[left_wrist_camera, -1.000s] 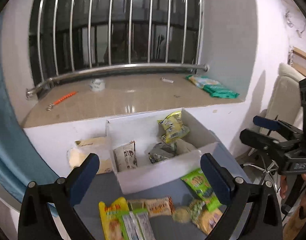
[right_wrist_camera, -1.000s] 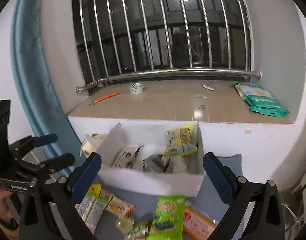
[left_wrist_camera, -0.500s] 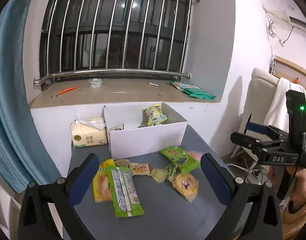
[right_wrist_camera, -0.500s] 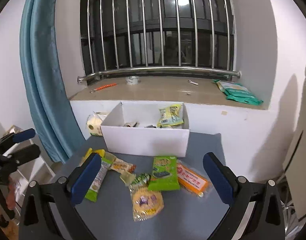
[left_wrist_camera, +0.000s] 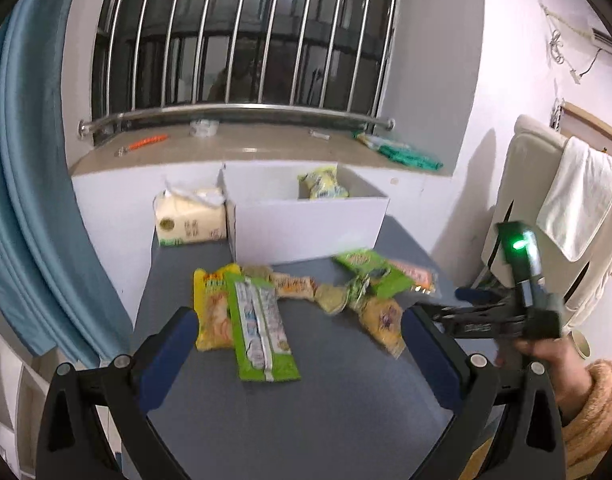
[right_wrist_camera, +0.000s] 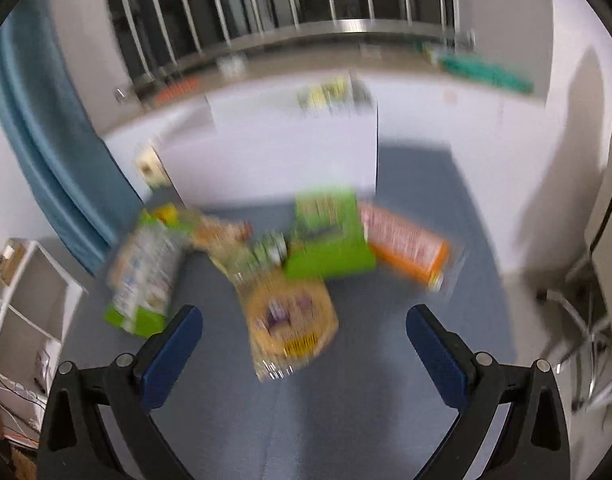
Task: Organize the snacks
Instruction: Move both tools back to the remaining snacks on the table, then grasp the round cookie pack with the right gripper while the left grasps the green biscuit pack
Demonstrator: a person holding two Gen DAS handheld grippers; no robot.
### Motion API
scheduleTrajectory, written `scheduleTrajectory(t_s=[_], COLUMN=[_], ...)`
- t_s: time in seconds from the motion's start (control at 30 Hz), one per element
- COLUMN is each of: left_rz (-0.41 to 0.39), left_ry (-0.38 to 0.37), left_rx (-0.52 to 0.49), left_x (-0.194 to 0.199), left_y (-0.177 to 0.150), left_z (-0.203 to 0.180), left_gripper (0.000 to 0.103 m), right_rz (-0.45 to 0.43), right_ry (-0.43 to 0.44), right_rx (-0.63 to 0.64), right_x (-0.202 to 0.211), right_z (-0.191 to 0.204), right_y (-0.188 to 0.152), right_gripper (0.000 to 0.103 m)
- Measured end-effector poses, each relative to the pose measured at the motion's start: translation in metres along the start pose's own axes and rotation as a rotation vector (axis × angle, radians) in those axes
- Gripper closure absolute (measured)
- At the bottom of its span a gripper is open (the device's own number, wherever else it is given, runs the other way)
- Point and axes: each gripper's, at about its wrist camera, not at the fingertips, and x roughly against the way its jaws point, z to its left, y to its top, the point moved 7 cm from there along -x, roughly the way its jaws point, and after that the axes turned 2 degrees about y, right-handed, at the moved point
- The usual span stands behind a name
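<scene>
Hovering above the grey table [left_wrist_camera: 326, 408], the left gripper [left_wrist_camera: 298, 344] had its blue-padded fingers [left_wrist_camera: 168, 356] spread wide with nothing between them. Just beyond its tips lay a long green packet [left_wrist_camera: 258, 328], overlapping a yellow packet [left_wrist_camera: 212, 304] on its left. To the right, a round golden snack bag [left_wrist_camera: 380, 320] sat near the right finger, with a small tan packet [left_wrist_camera: 298, 286], a pale round snack [left_wrist_camera: 332, 298], a green pouch [left_wrist_camera: 366, 268] and an orange packet [left_wrist_camera: 416, 274] clustered behind it.

At the right edge of the left wrist view, a hand [left_wrist_camera: 554, 364] in a fuzzy tan sleeve [left_wrist_camera: 598, 404] held the right gripper [left_wrist_camera: 466, 304] low over the table's right side, a green light glowing on its body; from this angle its fingers looked close together. The right wrist view, though heavily blurred, showed that gripper [right_wrist_camera: 304, 344] with its fingers wide apart and empty, the golden snack bag [right_wrist_camera: 290, 312] lying between and just ahead of them. The green pouch [right_wrist_camera: 326, 236] and orange packet [right_wrist_camera: 404, 244] lay behind it, touching one another.

Further back stood the white box [left_wrist_camera: 306, 224], open on top, with a yellow-green snack bag [left_wrist_camera: 322, 186] showing above its wall. A tissue pack [left_wrist_camera: 190, 220] rested just beside the box's left side. Behind these ran the windowsill [left_wrist_camera: 246, 148], carrying an orange-handled tool [left_wrist_camera: 144, 146], a roll of tape [left_wrist_camera: 204, 128] and green-and-white packs [left_wrist_camera: 402, 152], below a barred window [left_wrist_camera: 246, 40]. A blue curtain [left_wrist_camera: 22, 200] hung at the left.
</scene>
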Motion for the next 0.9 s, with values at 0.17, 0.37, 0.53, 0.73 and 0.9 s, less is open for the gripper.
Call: scheduleTrajectory(t_s=[0.17, 0.37, 0.53, 0.73, 0.9], left_rz=[0.04, 0.088, 0.128, 0.188, 0.236], left_ry=[0.004, 0.008, 0.011, 0.068, 0.164], left_rx=[-0.009, -0.006, 0.01, -0.02, -0.08], left_x=[-0.012, -0.024, -0.038, -0.067, -0.106], left_y=[-0.016, -0.03, -0.039, -0.047, -0.047], left_z=[0.0, 0.008, 0.015, 0.015, 0.013], left_gripper=[0.0, 0.0, 0.0, 0.0, 0.0], right_rz=[0.059, 0.112, 0.103, 0.071, 0.017], right_ry=[-0.034, -0.042, 0.019, 0.065, 0.102], right_rx=[0.044, 0.16, 0.183, 0.187, 0.159], right_x=[-0.054, -0.094, -0.085, -0.049, -0.008], right_z=[0.004, 0.011, 0.017, 0.023, 0.022], right_y=[-0.019, -0.022, -0.028, -0.051, -0.066], right_gripper=[0.0, 0.018, 0.025, 0.025, 0.025])
